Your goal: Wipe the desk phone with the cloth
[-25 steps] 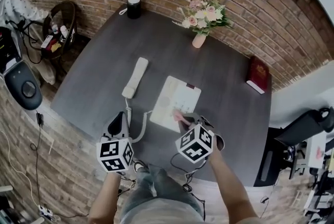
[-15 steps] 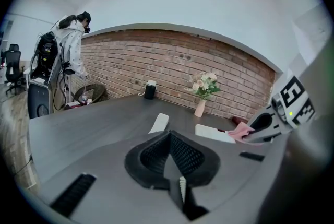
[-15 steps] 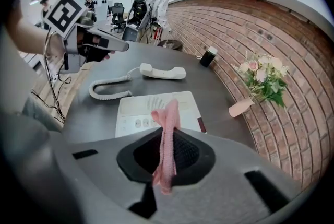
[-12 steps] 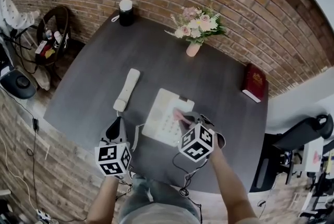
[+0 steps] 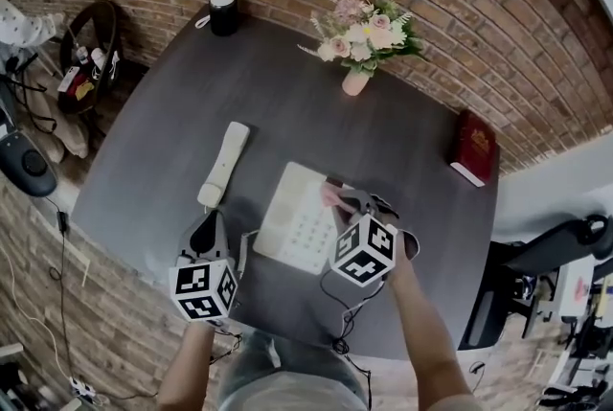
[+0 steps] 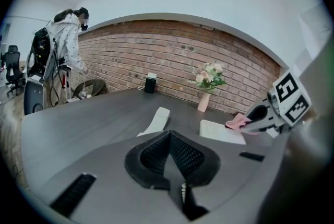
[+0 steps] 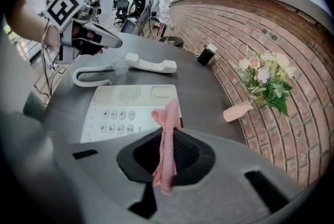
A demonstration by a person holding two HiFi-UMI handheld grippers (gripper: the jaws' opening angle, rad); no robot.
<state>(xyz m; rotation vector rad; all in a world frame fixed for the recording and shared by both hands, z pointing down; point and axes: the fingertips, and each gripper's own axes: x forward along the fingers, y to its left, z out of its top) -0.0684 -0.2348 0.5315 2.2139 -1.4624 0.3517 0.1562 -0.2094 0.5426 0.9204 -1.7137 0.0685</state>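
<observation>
The white desk phone base [image 5: 305,219] [image 7: 130,109] [image 6: 219,131] lies on the dark desk [image 5: 287,102]. Its handset [image 5: 222,163] [image 7: 150,65] [image 6: 156,120] lies off the hook to the left, joined by a coiled cord [image 7: 91,74]. My right gripper [image 5: 347,200] [image 7: 166,144] is shut on a pink cloth [image 5: 332,197] [image 7: 167,139] [image 6: 238,121], held over the base's right edge. My left gripper [image 5: 207,232] [image 6: 169,157] rests at the desk's near edge, left of the base, shut with nothing in it.
A vase of flowers [image 5: 362,40] [image 7: 261,87] stands at the back of the desk. A black cylinder with a white top [image 5: 223,10] is at the far left corner, a red book [image 5: 473,148] at the right edge. A brick wall runs behind.
My right gripper has carried the cloth forward from the base's near right side to its far right edge. The left gripper stays near the desk's front edge.
</observation>
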